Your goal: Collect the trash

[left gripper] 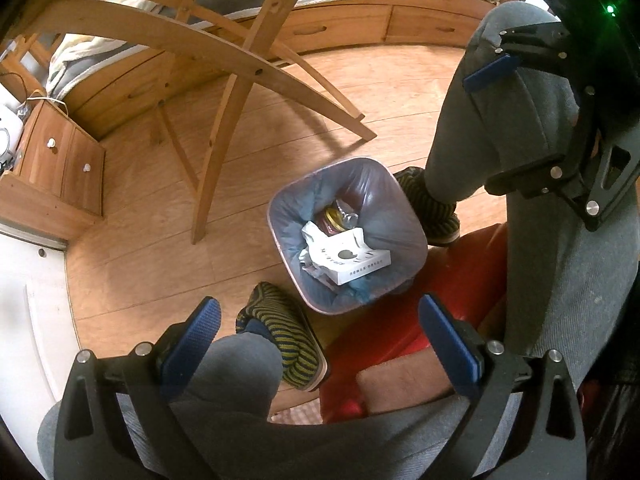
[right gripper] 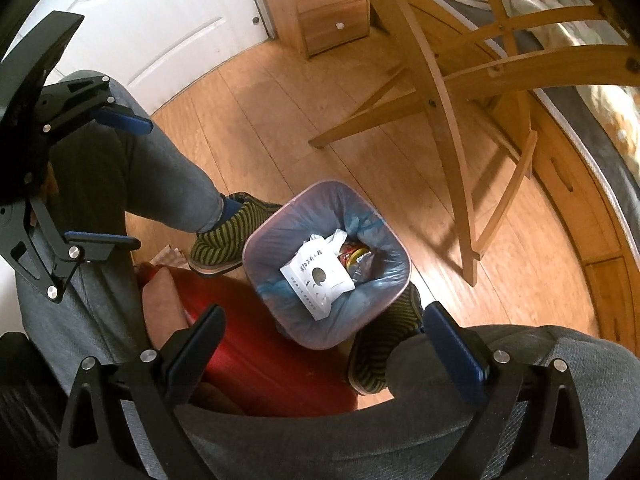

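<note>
A square trash bin (left gripper: 384,208) lined with a bluish bag stands on the wooden floor between a seated person's feet. Inside lie a white printed box (left gripper: 352,260), crumpled white paper and a gold-rimmed can (left gripper: 334,216). My left gripper (left gripper: 324,340) hangs open high above the bin's near edge, with nothing between its blue pads. In the right wrist view the same bin (right gripper: 272,240) and box (right gripper: 316,280) lie below my right gripper (right gripper: 326,346), which is also open and empty. Each gripper shows in the other's view: the right one (left gripper: 504,128) and the left one (right gripper: 116,180).
Grey-trousered legs and striped slippers (left gripper: 288,336) (right gripper: 224,240) flank the bin. A red seat (left gripper: 400,332) sits under the person. A wooden chair (left gripper: 224,80) stands beyond the bin, with a bed with drawers (left gripper: 340,28), a nightstand (right gripper: 332,12) and a white door (right gripper: 160,20) around.
</note>
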